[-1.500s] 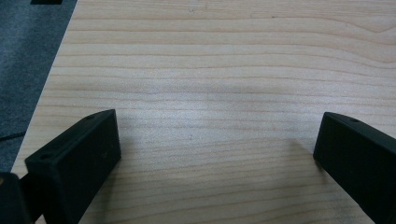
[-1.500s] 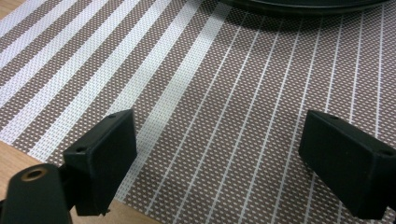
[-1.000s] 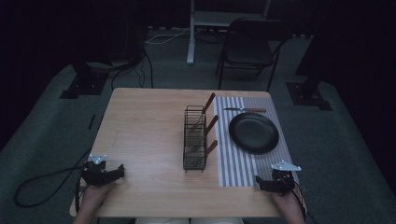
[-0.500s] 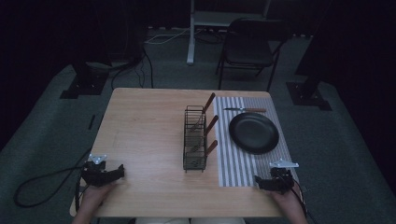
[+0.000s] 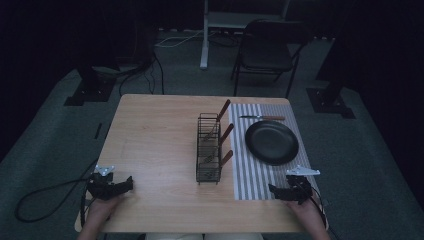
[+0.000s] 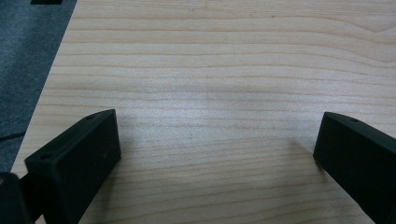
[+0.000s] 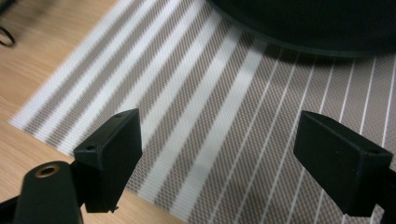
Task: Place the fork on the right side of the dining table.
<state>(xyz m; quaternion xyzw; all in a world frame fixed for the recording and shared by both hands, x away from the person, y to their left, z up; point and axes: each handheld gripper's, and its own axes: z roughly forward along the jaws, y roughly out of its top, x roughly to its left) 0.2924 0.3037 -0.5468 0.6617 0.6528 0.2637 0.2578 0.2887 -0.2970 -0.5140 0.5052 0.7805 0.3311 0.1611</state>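
Both grippers are parked at the near edge of the table with jaws spread wide and nothing in them: the left gripper (image 5: 125, 184) over bare wood by the near left corner, the right gripper (image 5: 274, 190) over the near end of the striped mat (image 5: 255, 177) by the near right corner. From the right one, the black plate (image 5: 272, 142) sits just ahead on the mat, its rim showing at the top of the right gripper view (image 7: 299, 44). Past the plate, near the far edge, a knife (image 5: 262, 118) lies with its long axis running left-right across the mat. The wire rack (image 5: 208, 148) stands just left of the mat, three wooden handles poking out toward the right. My guess is the right gripper goes first, since plate, knife and rack handles are all closer to it; the left one is well apart from everything.
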